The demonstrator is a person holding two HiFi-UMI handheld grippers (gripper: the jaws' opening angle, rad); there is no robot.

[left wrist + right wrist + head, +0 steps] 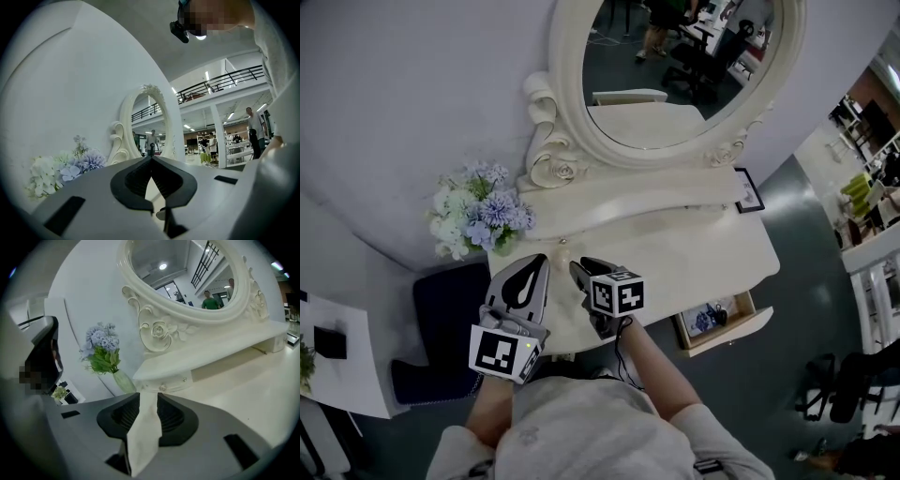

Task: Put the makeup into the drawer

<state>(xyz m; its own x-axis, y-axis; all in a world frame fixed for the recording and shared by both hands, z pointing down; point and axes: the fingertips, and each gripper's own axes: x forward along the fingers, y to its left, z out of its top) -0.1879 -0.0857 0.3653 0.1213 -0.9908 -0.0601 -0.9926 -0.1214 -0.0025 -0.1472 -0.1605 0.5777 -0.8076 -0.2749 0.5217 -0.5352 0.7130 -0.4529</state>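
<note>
1. Cream surface [675,253]: drawer [731,333] stands open at its right front, makeup [705,320] inside.
2. Left tool [151,158]: closed, empty.
3. Right tool [148,397]: jaws apart, nothing between, over the surface.

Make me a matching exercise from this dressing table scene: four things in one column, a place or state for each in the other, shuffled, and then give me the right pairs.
Column one:
1. flowers
2. picture frame
3. drawer
4. right gripper

Column two:
A. pulled out, with things inside
B. jaws apart, nothing between them
C. by the left end of the table
D. at the table's right back corner

Pairs: 1-C, 2-D, 3-A, 4-B
</note>
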